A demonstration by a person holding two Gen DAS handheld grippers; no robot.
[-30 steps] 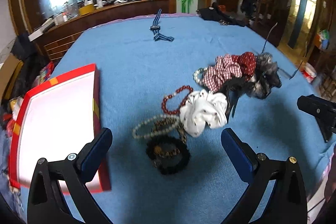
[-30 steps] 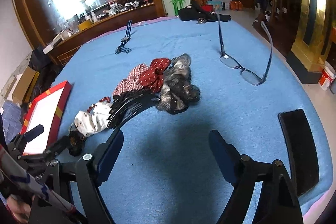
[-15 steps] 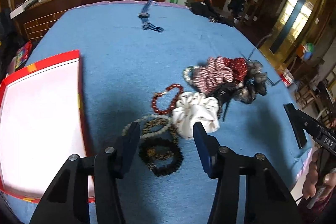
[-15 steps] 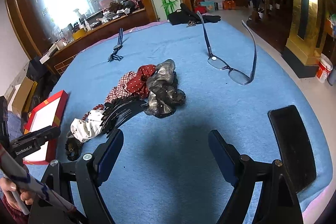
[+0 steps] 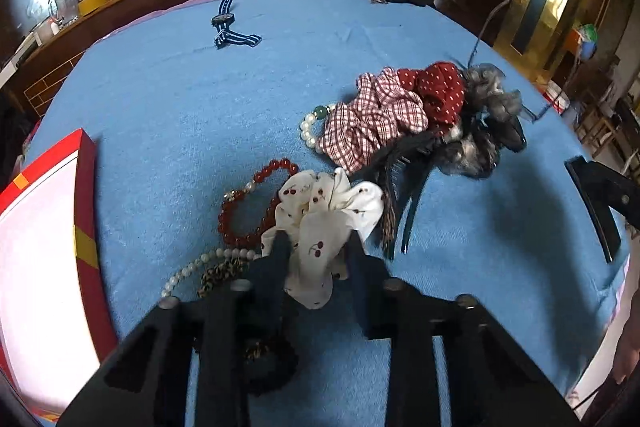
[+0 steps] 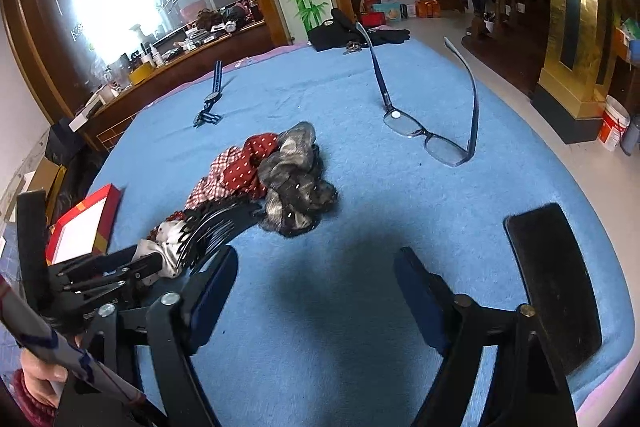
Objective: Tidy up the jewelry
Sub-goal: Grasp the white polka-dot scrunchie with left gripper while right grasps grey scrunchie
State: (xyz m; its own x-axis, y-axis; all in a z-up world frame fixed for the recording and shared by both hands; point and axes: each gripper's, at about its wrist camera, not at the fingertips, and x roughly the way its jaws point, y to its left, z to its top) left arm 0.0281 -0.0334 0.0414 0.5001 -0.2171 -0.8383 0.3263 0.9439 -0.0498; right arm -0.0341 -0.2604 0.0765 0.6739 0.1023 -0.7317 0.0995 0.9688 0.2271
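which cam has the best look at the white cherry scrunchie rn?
Left wrist view. The white cherry scrunchie sits centre frame, print visible, with the left hand-held gripper closed on its near edge. The right wrist view shows only a sliver of it, mostly hidden behind the black hair comb and the left hand-held gripper.

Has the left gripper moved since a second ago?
Yes. The left gripper has advanced past the dark bracelet and away from the red box, narrowing from wide open until its fingers pinch the white cherry scrunchie.
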